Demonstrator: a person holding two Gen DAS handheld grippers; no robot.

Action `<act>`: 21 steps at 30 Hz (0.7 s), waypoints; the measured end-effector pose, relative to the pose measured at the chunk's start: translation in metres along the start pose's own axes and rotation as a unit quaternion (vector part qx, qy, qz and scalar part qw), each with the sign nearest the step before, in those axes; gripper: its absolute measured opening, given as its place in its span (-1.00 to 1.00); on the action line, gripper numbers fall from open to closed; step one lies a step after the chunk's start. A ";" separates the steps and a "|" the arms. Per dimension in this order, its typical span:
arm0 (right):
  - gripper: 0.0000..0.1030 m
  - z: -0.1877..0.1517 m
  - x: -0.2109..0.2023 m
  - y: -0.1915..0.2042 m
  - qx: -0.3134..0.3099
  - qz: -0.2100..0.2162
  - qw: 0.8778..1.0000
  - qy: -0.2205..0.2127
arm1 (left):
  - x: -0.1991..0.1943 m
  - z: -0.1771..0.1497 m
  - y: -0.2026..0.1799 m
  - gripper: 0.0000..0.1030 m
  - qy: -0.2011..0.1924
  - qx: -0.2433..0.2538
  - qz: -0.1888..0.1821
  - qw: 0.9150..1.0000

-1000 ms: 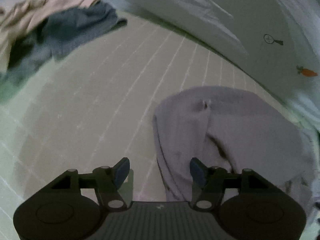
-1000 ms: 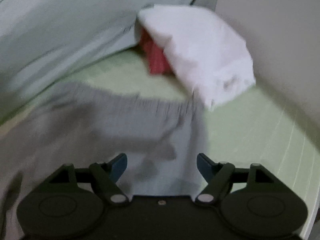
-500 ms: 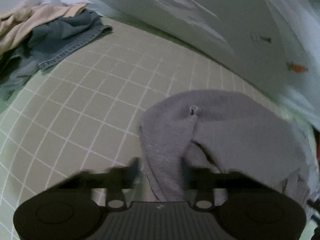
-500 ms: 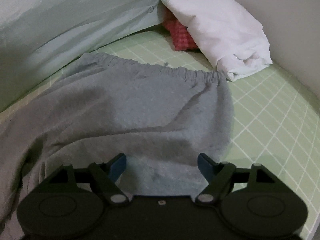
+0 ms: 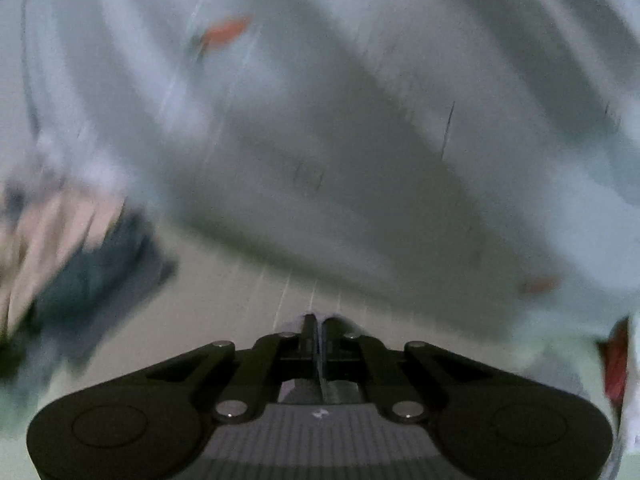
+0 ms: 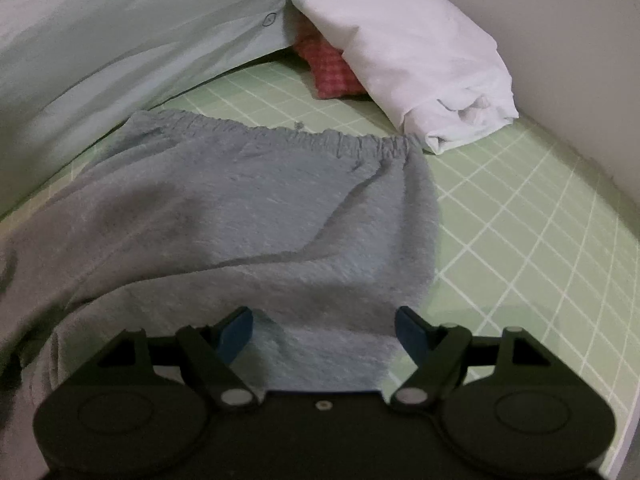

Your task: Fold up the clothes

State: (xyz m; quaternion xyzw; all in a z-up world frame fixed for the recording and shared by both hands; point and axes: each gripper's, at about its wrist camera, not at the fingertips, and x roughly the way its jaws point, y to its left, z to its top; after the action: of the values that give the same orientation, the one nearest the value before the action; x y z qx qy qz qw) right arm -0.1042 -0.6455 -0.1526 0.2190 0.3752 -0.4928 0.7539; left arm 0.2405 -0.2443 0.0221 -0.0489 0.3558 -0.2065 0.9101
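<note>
- Grey sweatpants [image 6: 248,216] lie spread on the green checked mat [image 6: 520,216], elastic waistband toward the white folded cloth [image 6: 404,52] and red checked fabric [image 6: 332,76].
- The right gripper [image 6: 324,326] hovers over the near part of the garment, jaws spread wide, nothing clamped.
- The left gripper [image 5: 318,332] has its jaws pressed together; a sliver of pale cloth seems pinched at the tips, though blur makes that uncertain.
- Judging by the flat, loosely creased cloth, folding has barely begun: no finished fold shows.
- A blurred pile of other clothes [image 5: 80,248] lies unfolded at the left.
</note>
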 end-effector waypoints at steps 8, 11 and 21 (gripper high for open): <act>0.53 -0.004 0.004 -0.003 -0.006 -0.004 1.000 0.013 | 0.021 0.015 -0.017 0.02 -0.061 0.005 0.061 0.996; 0.53 -0.004 0.005 -0.001 -0.006 -0.004 1.000 0.017 | 0.043 -0.021 -0.005 0.04 0.024 -0.021 0.061 0.998; 0.72 -0.001 0.013 0.005 0.010 -0.003 1.000 0.028 | 0.081 -0.099 0.010 0.24 0.161 -0.083 0.061 0.981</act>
State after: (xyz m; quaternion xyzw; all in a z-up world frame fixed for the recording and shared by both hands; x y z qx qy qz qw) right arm -0.0971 -0.6502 -0.1631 0.2394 0.3922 -0.4926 0.7391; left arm 0.2317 -0.2628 -0.1047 -0.0687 0.5163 -0.1256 0.8444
